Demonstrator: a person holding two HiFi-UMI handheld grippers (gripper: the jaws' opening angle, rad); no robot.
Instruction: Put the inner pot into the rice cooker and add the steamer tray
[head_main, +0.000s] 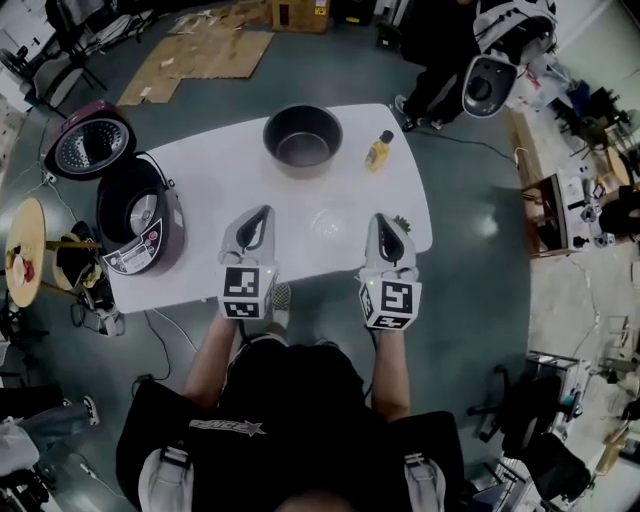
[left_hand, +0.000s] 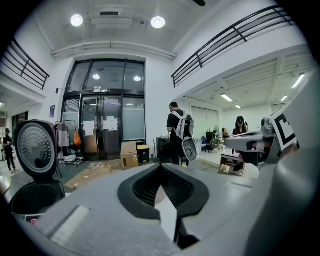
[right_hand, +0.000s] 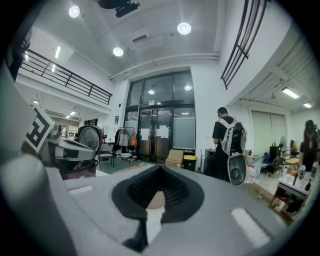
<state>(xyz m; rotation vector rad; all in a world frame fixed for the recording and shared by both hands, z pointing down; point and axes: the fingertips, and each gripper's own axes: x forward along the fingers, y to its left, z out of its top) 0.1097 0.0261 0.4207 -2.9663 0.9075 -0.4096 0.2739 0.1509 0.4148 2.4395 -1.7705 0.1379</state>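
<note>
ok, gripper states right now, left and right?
Left gripper: closed, holding nothing.
Right gripper: closed, holding nothing.

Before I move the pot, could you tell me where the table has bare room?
Bare: the table stretch between cooker and pot, down to the left gripper. Crowded: the right half, with bottle, clear tray and right gripper.

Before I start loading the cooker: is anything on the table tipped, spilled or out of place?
Nothing stands out. The pot sits upright on the table, the yellow bottle stands beside it, and the cooker is open.
</note>
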